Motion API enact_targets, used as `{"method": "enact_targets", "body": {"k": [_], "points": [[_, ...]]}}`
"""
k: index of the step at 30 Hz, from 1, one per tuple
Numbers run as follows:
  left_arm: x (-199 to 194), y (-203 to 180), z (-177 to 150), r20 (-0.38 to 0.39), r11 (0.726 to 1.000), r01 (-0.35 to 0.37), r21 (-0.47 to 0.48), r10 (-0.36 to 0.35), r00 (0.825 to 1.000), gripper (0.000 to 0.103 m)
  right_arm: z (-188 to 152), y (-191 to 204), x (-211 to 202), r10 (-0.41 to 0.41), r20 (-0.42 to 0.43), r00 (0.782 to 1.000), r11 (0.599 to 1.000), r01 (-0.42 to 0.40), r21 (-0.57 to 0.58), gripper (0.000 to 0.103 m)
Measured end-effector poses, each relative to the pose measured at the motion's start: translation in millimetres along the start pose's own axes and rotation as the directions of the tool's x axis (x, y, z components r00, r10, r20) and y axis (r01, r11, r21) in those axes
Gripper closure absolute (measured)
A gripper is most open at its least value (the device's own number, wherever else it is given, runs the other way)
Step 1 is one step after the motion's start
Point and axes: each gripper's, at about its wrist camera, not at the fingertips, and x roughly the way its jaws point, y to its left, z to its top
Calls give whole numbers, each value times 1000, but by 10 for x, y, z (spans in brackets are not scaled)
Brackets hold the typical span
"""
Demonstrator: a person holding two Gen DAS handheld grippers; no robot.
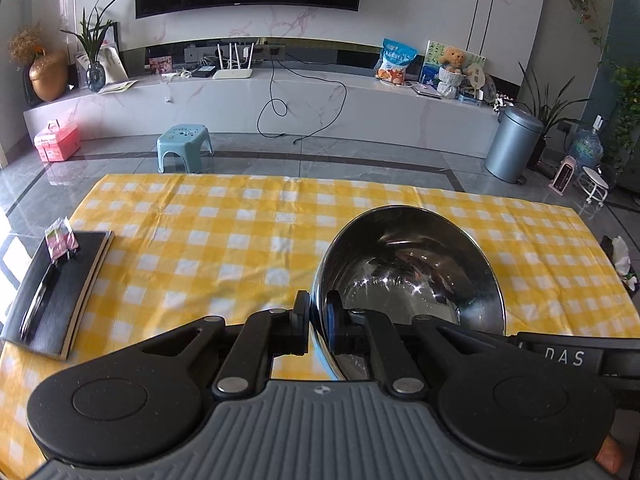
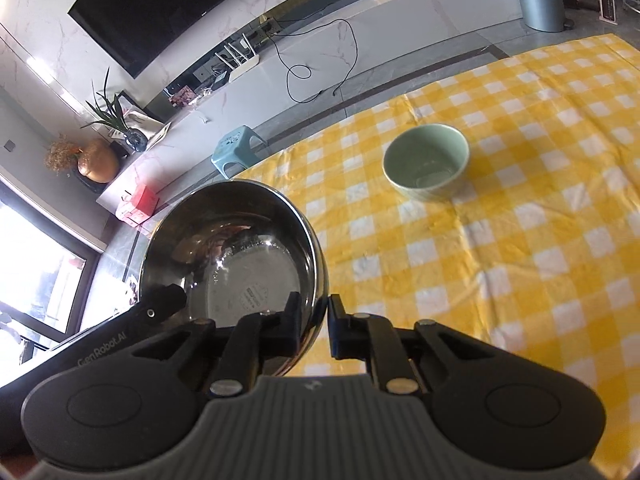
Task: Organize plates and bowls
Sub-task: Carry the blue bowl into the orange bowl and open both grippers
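A shiny steel bowl (image 1: pixel 412 268) is held above the yellow checked tablecloth (image 1: pixel 224 240) by both grippers. My left gripper (image 1: pixel 318 316) is shut on its left rim, one finger inside and one outside. My right gripper (image 2: pixel 314 320) is shut on the right rim of the same steel bowl (image 2: pixel 236 248); the left gripper's finger also shows in the right wrist view (image 2: pixel 164 300) on the opposite rim. A pale green ceramic bowl (image 2: pixel 426 166) stands upright and empty on the cloth (image 2: pixel 500 240), ahead and to the right of my right gripper.
A black notebook (image 1: pixel 56 292) with a pen and a pink packet lies at the table's left edge. A tissue box (image 1: pixel 620 256) sits at the right edge. Beyond the table are a blue stool (image 1: pixel 184 146), a grey bin (image 1: pixel 514 144) and a TV console.
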Motion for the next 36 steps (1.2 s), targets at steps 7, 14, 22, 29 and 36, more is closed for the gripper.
{"method": "enact_targets", "body": {"k": [7, 14, 22, 29, 36], "points": [[-348, -65, -360, -29, 997, 66, -38, -67, 997, 92, -408, -120, -509, -36, 37, 999, 999, 37, -26, 95], [-530, -92, -701, -30, 986, 118, -118, -123, 992, 91, -705, -275, -869, -54, 61, 997, 998, 55, -10, 95], [-507, -169, -964, -60, 963, 185, -195, -200, 978, 89, -878, -488, -1034, -127, 85, 988, 992, 125, 22, 97], [-358, -259, -1055, -93, 958, 186, -220, -211, 973, 89, -882, -641, -979, -172, 89, 981, 985, 169, 45, 98], [-197, -318, -1044, -124, 959, 175, -222, -206, 971, 89, -830, -742, -836, -184, 78, 980, 982, 180, 61, 98]]}}
